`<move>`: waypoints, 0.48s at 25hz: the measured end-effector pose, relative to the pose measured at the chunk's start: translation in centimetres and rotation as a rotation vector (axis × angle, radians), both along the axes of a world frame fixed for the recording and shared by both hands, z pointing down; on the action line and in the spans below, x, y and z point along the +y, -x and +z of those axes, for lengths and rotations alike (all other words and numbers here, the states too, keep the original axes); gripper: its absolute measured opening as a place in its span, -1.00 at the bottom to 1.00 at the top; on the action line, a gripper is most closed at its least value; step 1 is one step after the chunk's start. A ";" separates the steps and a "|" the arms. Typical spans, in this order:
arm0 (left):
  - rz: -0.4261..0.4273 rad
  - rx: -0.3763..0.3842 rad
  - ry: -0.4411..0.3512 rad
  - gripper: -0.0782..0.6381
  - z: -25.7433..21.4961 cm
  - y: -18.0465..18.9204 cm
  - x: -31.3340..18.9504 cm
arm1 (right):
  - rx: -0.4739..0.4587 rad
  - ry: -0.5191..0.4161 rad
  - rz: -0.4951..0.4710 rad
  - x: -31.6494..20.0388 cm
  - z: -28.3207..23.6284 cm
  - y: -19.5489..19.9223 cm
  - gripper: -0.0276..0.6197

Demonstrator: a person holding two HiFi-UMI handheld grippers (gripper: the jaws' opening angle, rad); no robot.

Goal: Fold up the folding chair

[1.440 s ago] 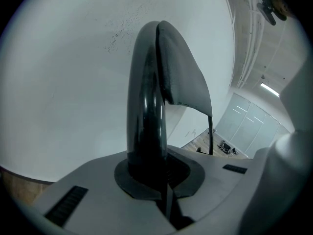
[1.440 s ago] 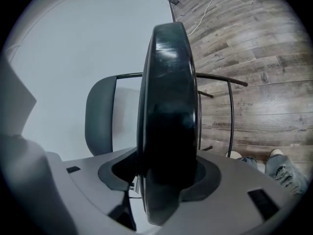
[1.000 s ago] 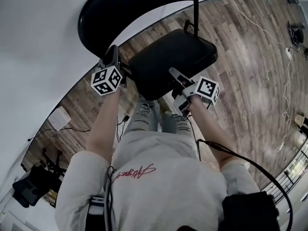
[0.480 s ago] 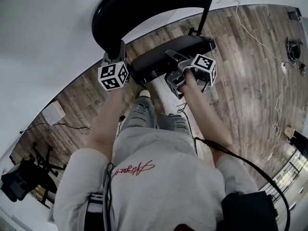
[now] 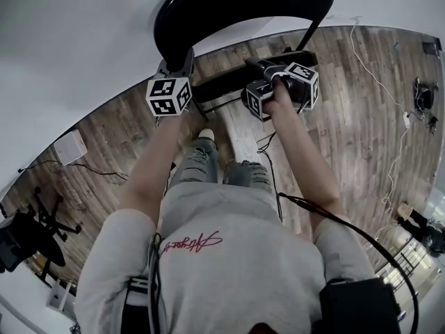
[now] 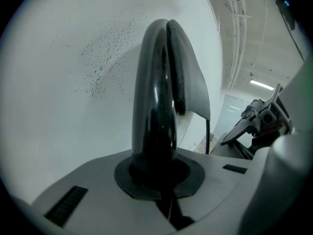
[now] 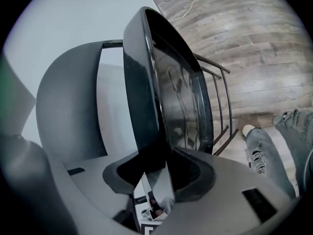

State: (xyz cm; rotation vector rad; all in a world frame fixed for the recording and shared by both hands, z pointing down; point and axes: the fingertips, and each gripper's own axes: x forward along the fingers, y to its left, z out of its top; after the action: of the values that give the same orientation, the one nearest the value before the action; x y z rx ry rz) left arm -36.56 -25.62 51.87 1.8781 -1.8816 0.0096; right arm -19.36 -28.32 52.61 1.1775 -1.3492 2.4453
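The wood-plank floor meets a white wall, and the folding chair stands at that edge of the floor, directly in front of the person. The fold looks well advanced. The seat is tipped up almost upright, and a strip of wall shows between it and the backrest, so it is not closed flat. The left gripper has its claw pressed tight on the glossy frame tube at the backrest's side, steadying the chair. The right gripper has just been closing its claw and now pinches the seat's front rim. The next move would probably be to push that rim the rest of the way toward the backrest while the left side holds firm. In the head view both arms are visible, but the seat is only a thin dark bar. The right gripper view alone gives the seat's shiny underside, the leg rungs and the person's shoe. Whether the legs have drawn together is hard to judge from any view.
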 end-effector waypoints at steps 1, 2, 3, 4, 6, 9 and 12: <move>0.005 0.005 -0.006 -0.73 -0.2 0.0 -0.3 | 0.004 0.008 0.002 -0.4 0.1 0.2 -0.43; 0.014 0.003 -0.007 -0.73 -0.3 0.0 -0.4 | 0.006 0.015 0.007 -0.8 0.2 0.4 -0.43; 0.025 -0.005 -0.003 -0.73 -0.3 -0.1 -0.5 | 0.006 0.022 0.013 -1.2 0.3 0.7 -0.43; 0.038 -0.017 0.001 -0.73 -0.4 -0.2 -0.5 | 0.006 0.027 0.021 -1.5 0.3 1.0 -0.43; 0.058 -0.035 -0.005 -0.73 -0.7 -0.3 -0.5 | 0.008 0.037 0.030 -2.1 0.3 1.7 -0.43; 0.053 -0.033 -0.014 -0.73 -0.8 0.1 -0.5 | 0.025 0.059 0.033 -2.8 0.6 2.8 -0.42; 0.038 -0.036 -0.046 -0.73 -1.6 0.8 -1.3 | 0.044 0.076 0.037 -3.9 0.9 3.5 -0.42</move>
State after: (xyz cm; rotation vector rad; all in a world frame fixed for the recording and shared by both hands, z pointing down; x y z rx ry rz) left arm -37.34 -26.90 50.23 1.9567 -1.8847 0.0121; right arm -22.89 -32.19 53.55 1.2418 -1.2220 2.4566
